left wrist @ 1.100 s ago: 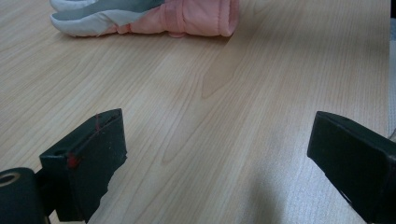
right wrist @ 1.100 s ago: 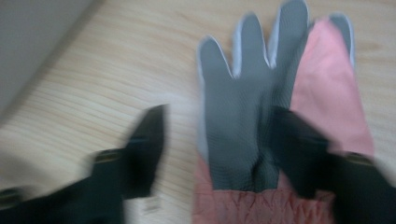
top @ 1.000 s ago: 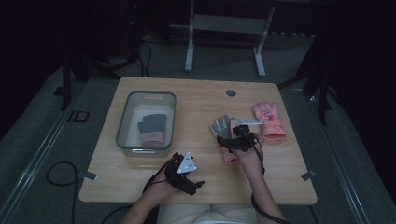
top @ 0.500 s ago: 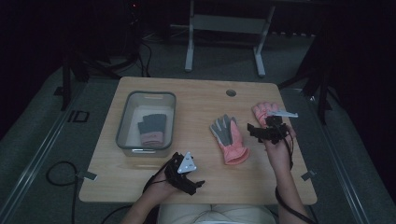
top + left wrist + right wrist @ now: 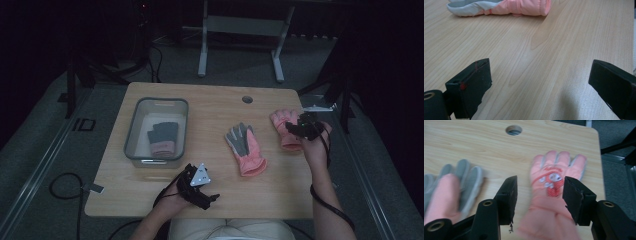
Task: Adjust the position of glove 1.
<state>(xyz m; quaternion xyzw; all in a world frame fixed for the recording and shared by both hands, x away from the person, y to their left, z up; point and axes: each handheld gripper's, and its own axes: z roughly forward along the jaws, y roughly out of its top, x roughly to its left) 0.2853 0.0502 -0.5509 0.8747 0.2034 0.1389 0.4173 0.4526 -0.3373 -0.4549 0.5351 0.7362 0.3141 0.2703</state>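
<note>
A pink glove with a grey palm [image 5: 243, 147] lies at the table's middle; it shows blurred at left [image 5: 451, 187], and its cuff [image 5: 519, 6] lies far ahead in the left gripper view. A second pink glove [image 5: 281, 119] lies back-up near the right edge. My right gripper [image 5: 295, 128] hovers over it. Its jaws have just been closing and stand half apart [image 5: 540, 181] on either side of that glove's wrist [image 5: 554, 177], pads clear of the fabric. My left gripper [image 5: 202, 187] rests near the front edge, open [image 5: 540, 66] over bare wood.
A clear bin [image 5: 131, 135] at the left holds a grey and pink glove [image 5: 162, 137]. A cable hole [image 5: 247, 99] sits near the far edge. The table's right edge runs close beside the right gripper. Metal stand legs stand on the floor beyond.
My right gripper has travelled right from the middle glove to the right-hand glove, and its jaws have narrowed. The left gripper has stayed put.
</note>
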